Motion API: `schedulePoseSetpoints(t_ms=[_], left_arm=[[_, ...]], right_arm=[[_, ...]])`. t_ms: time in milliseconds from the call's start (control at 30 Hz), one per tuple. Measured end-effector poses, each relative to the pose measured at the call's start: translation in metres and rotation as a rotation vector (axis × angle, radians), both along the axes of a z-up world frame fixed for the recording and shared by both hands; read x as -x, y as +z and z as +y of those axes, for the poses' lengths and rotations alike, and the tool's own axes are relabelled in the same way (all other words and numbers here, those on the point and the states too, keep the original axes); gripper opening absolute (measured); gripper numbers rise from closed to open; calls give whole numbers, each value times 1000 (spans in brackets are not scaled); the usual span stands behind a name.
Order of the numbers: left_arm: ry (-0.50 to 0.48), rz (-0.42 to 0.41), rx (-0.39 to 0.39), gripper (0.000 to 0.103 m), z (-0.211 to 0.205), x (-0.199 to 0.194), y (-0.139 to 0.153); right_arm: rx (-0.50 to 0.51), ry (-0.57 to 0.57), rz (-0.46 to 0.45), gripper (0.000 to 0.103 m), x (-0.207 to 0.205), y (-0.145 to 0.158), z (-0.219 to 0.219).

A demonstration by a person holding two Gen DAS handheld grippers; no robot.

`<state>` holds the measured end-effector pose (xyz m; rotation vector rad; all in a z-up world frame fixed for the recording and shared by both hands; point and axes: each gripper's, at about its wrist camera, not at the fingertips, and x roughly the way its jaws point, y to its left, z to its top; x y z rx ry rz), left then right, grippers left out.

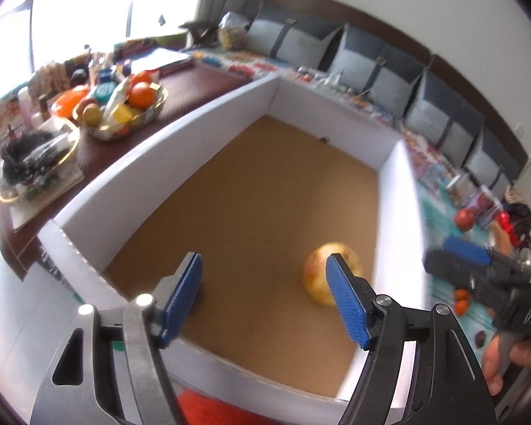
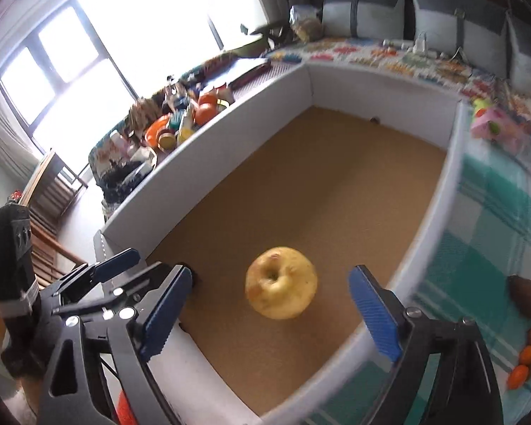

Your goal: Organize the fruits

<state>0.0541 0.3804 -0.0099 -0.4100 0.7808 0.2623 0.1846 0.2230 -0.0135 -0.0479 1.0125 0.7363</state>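
Below the left wrist camera, the left claw stands open with nothing between its blue pads. The yellow apple lies on the brown floor of the white-walled box, toward the box's 4 o'clock corner, partly behind the right-hand pad. At 3 o'clock, outside the box wall, the right claw shows blurred, held by a hand; its state cannot be told from this side. Its black body bears pale letters, too smeared to read. Loose fruit, among them a red one and small orange ones, lies on the checked cloth beyond.

From the right wrist camera, the right claw is open wide and empty, the apple lying free on the box floor straight ahead, at the centre of the view, touching neither pad. The left claw sits at 9 o'clock, over the box's near-left corner.

The apple seems delivered, so the step in hand is likely a clean release. Doing it well means lifting both claws straight clear without nudging the apple, which could roll, then going for the brown fruit at 3 o'clock.

No brand or label is legible anywhere.
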Motion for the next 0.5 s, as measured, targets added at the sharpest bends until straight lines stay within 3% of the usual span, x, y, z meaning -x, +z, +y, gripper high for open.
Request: schedulePoseSetpoints(t_ms=[100,300,400,500], left_arm=[[-58,-58,0,80,-31,2,18],[-280,-122,20,85,-132,-5,40],[-414,-104,31,88,-197,-16,32],[-510,-30,8,89,-251,-33,3]], right_arm=[[21,-65,-80,97,21,3,-61],[197,-324,-223,97,73,-27,-227],[297,-513,-259,97,95,-43,-316],[362,-693,-215,98,102,-57,-393]])
